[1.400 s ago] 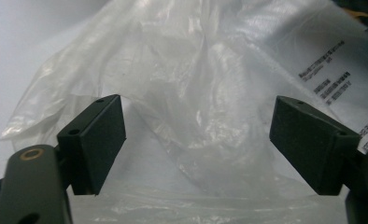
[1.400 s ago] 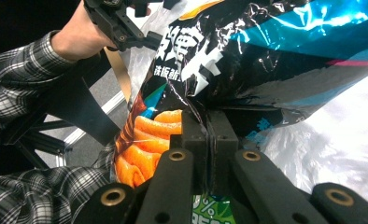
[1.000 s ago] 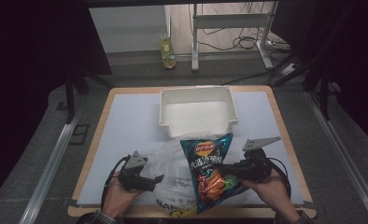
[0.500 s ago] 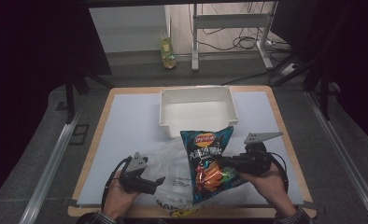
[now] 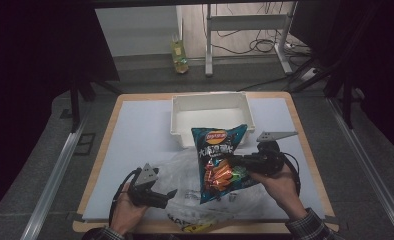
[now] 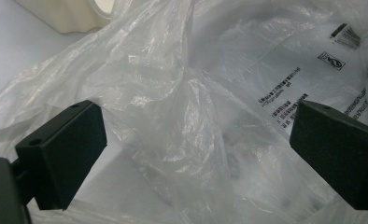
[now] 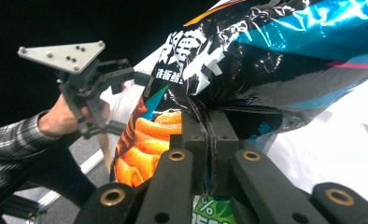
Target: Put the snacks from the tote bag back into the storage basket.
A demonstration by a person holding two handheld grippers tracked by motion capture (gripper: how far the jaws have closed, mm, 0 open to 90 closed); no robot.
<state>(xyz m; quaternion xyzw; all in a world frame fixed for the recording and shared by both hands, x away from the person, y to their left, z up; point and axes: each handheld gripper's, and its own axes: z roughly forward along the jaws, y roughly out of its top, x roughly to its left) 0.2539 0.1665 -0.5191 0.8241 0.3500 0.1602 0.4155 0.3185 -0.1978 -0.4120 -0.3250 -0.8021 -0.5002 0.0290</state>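
Observation:
A dark blue and orange crisp bag (image 5: 219,159) hangs upright and a little tilted above a crumpled clear plastic bag (image 5: 192,182) at the table's near edge. My right gripper (image 5: 236,161) comes in from the right and is shut on the crisp bag's side edge; in the right gripper view the jaws (image 7: 209,135) pinch the foil (image 7: 266,60) between them. My left gripper (image 5: 172,194) rests low at the plastic bag's left side. In the left gripper view it (image 6: 201,154) stands open, with loose plastic film (image 6: 182,116) bunched between the wide-apart jaws.
A white rectangular bin (image 5: 181,116) stands at the middle of the pale mat (image 5: 135,135), just beyond the crisp bag's top. The right gripper view also catches the other hand (image 7: 63,116) holding its gripper. Dark floor surrounds the wooden table edge (image 5: 312,165).
The right gripper has carried the crisp bag up and away from the person, toward the white bin. The left gripper has stayed where it was.

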